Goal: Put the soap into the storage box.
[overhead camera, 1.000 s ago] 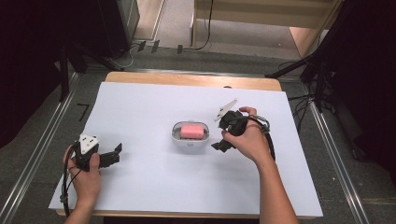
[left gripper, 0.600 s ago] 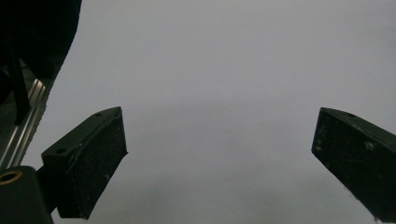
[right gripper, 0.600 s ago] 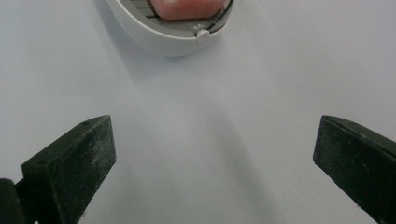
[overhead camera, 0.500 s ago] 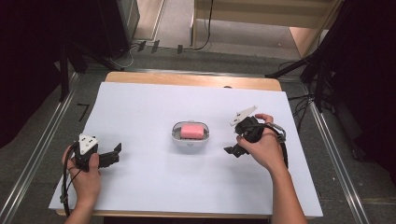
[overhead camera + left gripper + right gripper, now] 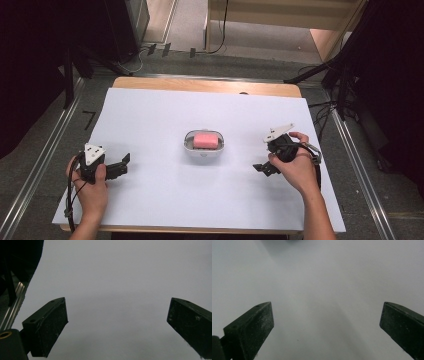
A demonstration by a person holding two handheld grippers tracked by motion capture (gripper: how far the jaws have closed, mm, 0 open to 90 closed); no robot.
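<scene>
Centrally on the table (image 5: pixel 150 115) sat a small dish (image 5: pixel 204 148) holding a pink block (image 5: pixel 207 140). Left tongs (image 5: pixel 124 161) lay well left of the dish, right tongs (image 5: pixel 260 168) right of it, both spread, empty. Probably between steps; any grab next needs a reach toward the dish.
</scene>
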